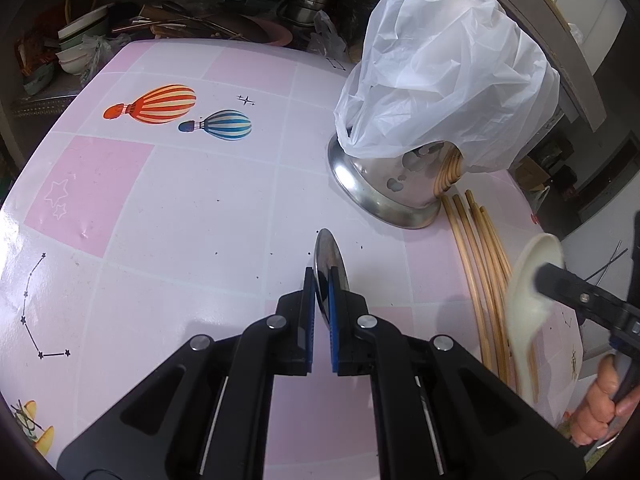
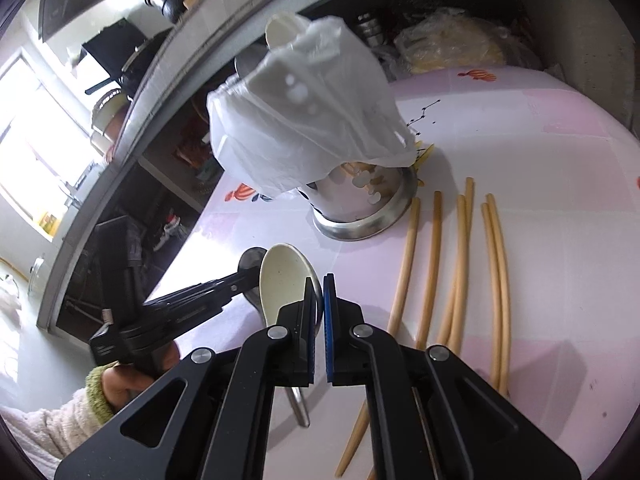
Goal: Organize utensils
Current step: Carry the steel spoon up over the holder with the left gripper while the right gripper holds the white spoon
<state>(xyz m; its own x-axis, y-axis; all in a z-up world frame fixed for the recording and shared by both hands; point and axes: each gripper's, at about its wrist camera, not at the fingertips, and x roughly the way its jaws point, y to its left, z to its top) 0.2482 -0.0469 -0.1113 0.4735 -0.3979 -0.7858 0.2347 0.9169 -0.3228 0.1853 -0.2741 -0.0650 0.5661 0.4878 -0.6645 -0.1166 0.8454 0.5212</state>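
Observation:
My left gripper [image 1: 320,276] is shut on a metal spoon [image 1: 329,258], whose bowl sticks up past the fingertips above the pink table [image 1: 180,220]. At the right, the right gripper [image 1: 560,280] holds a cream ceramic spoon [image 1: 534,300] off the table. In the right wrist view, my right gripper [image 2: 319,280] is shut on the cream spoon [image 2: 280,280]. The left gripper [image 2: 240,280] holds the metal spoon [image 2: 252,258] just behind it. A steel perforated utensil holder [image 1: 400,184] [image 2: 360,204] stands beyond. Several bamboo chopsticks [image 1: 480,264] [image 2: 460,260] lie beside it.
A white plastic bag [image 1: 440,80] [image 2: 304,120] covers the holder's top. Stacked bowls [image 1: 76,48] and steel pots [image 1: 308,4] crowd the shelf behind the table. A hand [image 1: 600,400] grips the right tool; a sleeve [image 2: 52,420] shows at the left. The table edge runs close on the right.

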